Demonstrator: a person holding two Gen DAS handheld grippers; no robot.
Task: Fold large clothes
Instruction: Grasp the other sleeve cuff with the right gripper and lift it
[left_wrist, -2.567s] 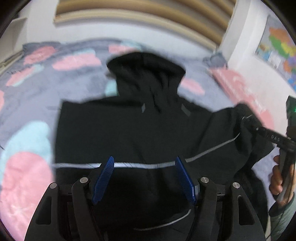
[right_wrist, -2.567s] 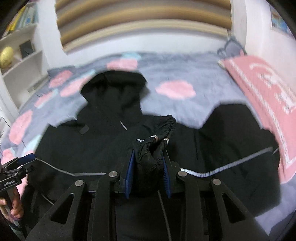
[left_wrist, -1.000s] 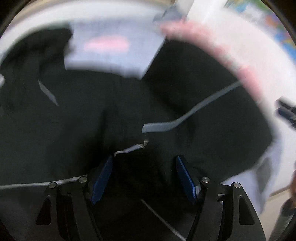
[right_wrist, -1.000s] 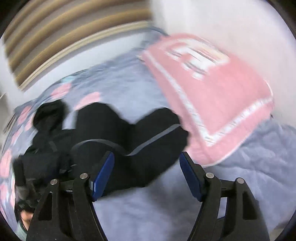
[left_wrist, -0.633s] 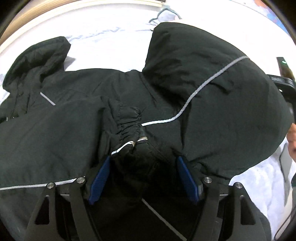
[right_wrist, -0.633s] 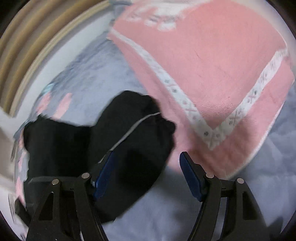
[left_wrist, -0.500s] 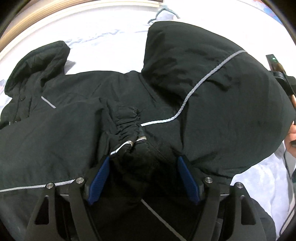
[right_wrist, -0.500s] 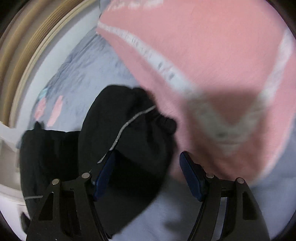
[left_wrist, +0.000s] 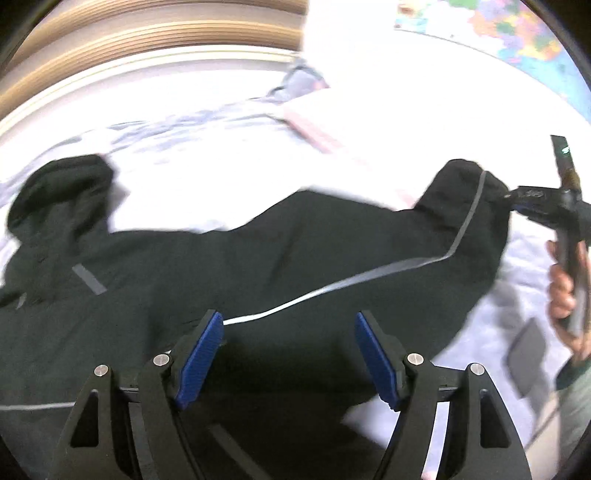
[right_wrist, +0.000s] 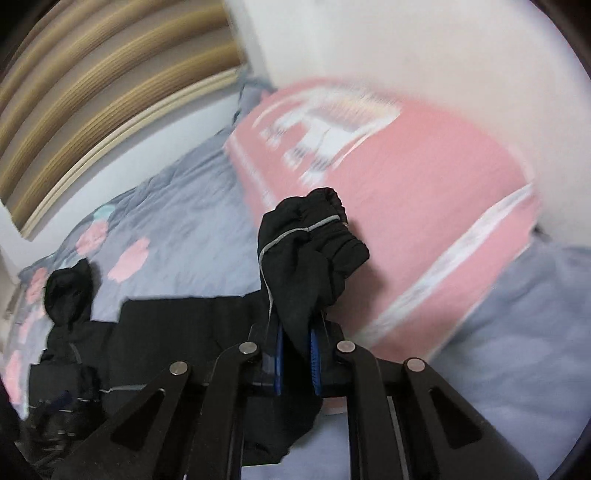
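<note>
Already the sleeve cuff (right_wrist: 314, 236) is clamped in the right gripper (right_wrist: 295, 354), its jacket (left_wrist: 258, 258) stretched toward nine o'clock on the bed (right_wrist: 184, 221); the left gripper (left_wrist: 288, 350) is held agape above, empty.

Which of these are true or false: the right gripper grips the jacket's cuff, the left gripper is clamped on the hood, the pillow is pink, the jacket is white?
1. The right gripper grips the cuff of the jacket. True.
2. The left gripper is clamped on the hood. False: its jaws stand open and apart from the hood.
3. The pillow is pink. True.
4. The jacket is white. False: it is black with grey piping.
</note>
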